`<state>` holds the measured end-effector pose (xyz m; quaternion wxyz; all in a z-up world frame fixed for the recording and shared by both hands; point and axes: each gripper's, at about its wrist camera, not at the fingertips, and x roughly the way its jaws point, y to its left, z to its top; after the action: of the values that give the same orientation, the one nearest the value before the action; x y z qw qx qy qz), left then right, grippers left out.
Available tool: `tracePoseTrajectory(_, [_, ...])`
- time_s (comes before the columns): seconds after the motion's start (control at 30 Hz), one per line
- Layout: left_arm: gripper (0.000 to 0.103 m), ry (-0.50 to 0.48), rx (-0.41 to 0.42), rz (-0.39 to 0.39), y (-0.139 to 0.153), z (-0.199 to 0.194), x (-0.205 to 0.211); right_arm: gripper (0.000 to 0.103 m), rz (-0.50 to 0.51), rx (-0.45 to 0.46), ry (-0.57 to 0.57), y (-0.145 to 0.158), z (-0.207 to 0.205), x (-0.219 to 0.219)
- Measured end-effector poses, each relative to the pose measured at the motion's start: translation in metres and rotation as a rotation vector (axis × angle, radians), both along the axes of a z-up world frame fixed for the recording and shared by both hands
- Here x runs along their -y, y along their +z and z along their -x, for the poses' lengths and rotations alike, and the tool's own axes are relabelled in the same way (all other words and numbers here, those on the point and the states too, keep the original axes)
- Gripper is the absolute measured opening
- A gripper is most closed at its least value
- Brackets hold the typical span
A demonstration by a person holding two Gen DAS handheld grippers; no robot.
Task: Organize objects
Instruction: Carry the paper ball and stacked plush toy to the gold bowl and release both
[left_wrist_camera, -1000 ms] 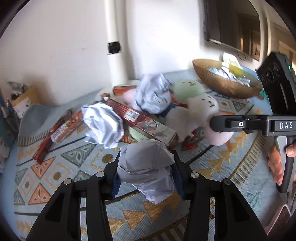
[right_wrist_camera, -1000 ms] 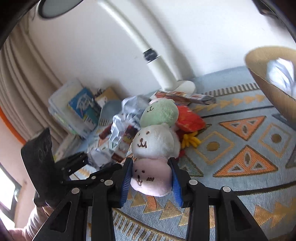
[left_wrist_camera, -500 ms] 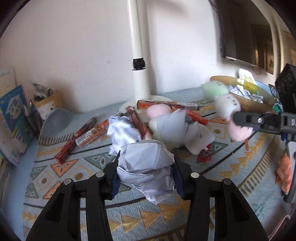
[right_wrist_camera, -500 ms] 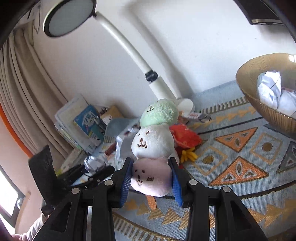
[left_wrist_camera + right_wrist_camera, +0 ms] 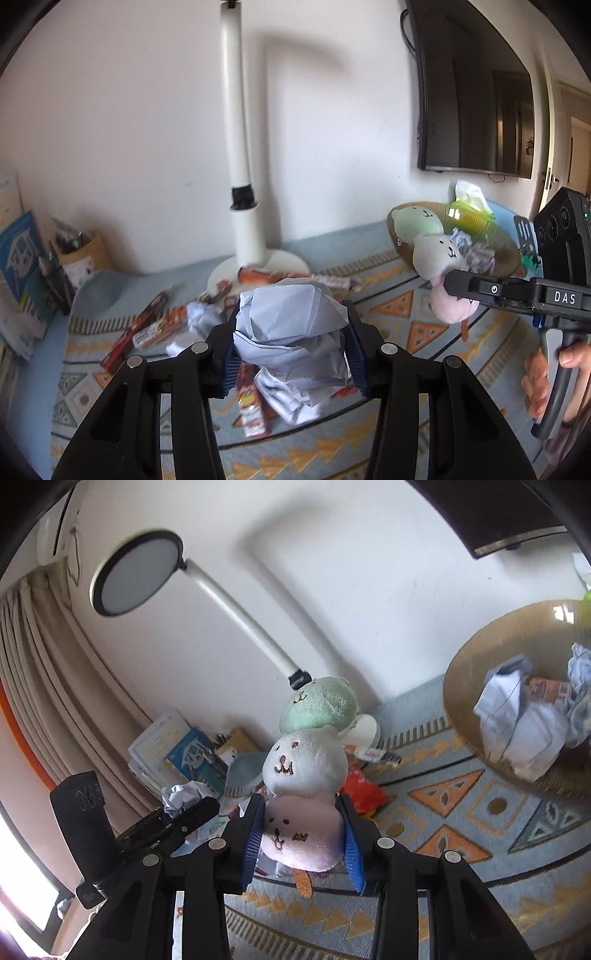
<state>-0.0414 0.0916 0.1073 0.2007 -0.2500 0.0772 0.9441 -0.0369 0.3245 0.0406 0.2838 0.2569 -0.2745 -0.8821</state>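
At the left edge of the patterned cloth (image 5: 369,446), a tan pen holder (image 5: 83,254) carries pens. Well to the right, the woven basket (image 5: 476,657) holds crumpled paper balls (image 5: 517,723) and a snack wrapper.

The left gripper (image 5: 291,343) is lifted above the cloth, clenched on a crumpled paper wad (image 5: 291,332). The right gripper (image 5: 301,834) grasps the plush toy (image 5: 306,764) by its pink bottom ball, the toy upright in the air beside the basket; a hand (image 5: 543,373) grips its handle.

"DAS" in white capitals on right gripper (image 5: 452,293) body, left wrist view. Book and wrapper print unreadable.
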Motion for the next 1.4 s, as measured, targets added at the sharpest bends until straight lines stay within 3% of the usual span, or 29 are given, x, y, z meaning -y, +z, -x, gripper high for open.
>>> tracePoseTrajectory(0.37, [0.045,0.002,-0.008,-0.044,0.025,0.016,-0.036,0.038,-0.038,-0.061,-0.035,0.040,-0.002,-0.026])
tracePoseTrajectory(0.8, [0.045,-0.081,-0.053,-0.058,0.056,0.028,-0.105,0.038,-0.060,-0.059,-0.120,0.058,0.001,-0.073])
tracePoseTrajectory(1.0, [0.045,-0.125,-0.044,-0.059,0.057,0.037,-0.143,0.038,-0.078,-0.036,-0.189,0.059,0.003,-0.105])
tracePoseTrajectory(1.27, [0.045,-0.187,0.053,-0.085,0.040,0.056,-0.202,0.038,-0.119,0.008,-0.307,0.058,0.002,-0.150])
tracePoseTrajectory(1.4, [0.045,-0.220,0.053,-0.054,0.031,0.055,-0.226,0.038,-0.135,0.042,-0.348,0.052,0.002,-0.166])
